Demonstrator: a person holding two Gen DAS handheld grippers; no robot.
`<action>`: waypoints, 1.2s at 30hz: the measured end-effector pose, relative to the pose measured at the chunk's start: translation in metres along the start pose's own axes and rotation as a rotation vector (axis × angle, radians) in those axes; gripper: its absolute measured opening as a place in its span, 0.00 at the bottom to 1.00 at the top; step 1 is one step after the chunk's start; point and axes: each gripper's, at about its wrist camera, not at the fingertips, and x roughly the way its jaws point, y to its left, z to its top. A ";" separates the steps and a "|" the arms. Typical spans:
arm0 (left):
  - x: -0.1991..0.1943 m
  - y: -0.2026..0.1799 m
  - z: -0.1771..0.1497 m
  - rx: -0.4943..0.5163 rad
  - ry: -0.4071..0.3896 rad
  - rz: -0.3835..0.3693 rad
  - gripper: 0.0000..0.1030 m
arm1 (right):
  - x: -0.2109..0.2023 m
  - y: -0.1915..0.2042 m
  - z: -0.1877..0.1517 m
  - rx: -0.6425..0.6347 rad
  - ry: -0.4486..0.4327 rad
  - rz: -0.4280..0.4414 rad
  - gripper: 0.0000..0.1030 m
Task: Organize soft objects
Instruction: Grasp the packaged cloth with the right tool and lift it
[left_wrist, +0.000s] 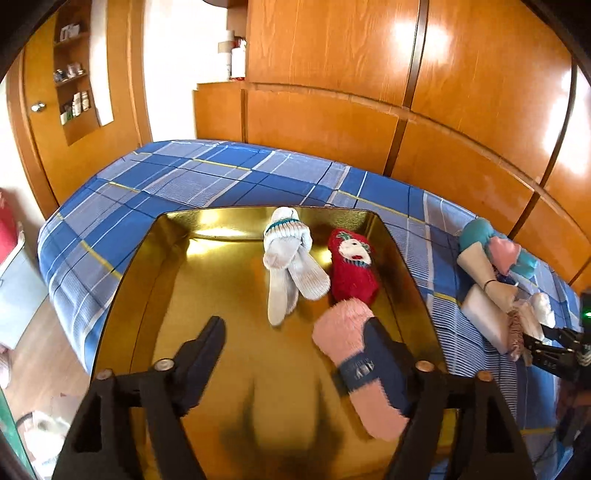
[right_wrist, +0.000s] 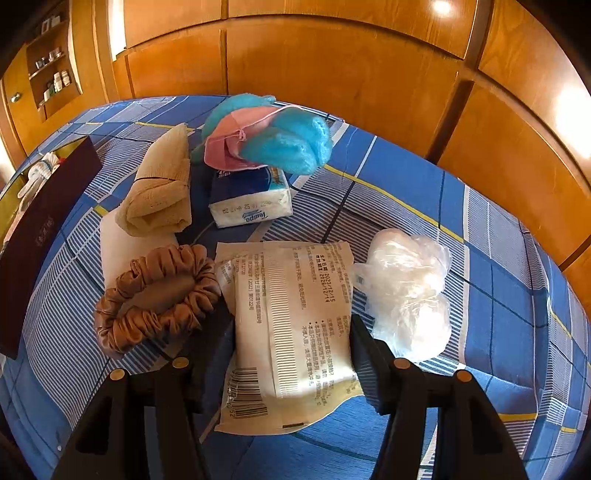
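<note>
In the left wrist view a gold tray (left_wrist: 140, 266) lies on the blue checked bed. It holds a white sock pair (left_wrist: 288, 266), a red sock with a face (left_wrist: 352, 269) and a pink fuzzy sock (left_wrist: 343, 343). My left gripper (left_wrist: 295, 325) hangs open above the tray; the pink sock leans on its right finger only. In the right wrist view my right gripper (right_wrist: 291, 321) is shut on a cream printed packet (right_wrist: 291, 314), one finger on each long side.
Around the packet lie a brown scrunchie (right_wrist: 155, 302), a rolled beige cloth (right_wrist: 162, 192), a Tempo tissue pack (right_wrist: 251, 206), a pink mask (right_wrist: 232, 147), blue fluffy items (right_wrist: 291, 147) and a clear bag of white stuff (right_wrist: 406, 288). The tray's dark wall (right_wrist: 40, 240) stands at left. Wooden cupboards run behind the bed.
</note>
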 end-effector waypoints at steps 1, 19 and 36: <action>-0.006 -0.001 -0.004 -0.015 -0.014 0.001 0.87 | 0.000 0.001 -0.001 -0.003 -0.004 -0.006 0.59; -0.033 0.007 -0.037 -0.060 -0.044 0.052 0.95 | -0.003 0.007 -0.008 -0.013 -0.045 -0.039 0.59; -0.035 0.037 -0.044 -0.093 -0.047 0.059 0.95 | -0.014 0.016 -0.012 0.115 0.023 -0.121 0.55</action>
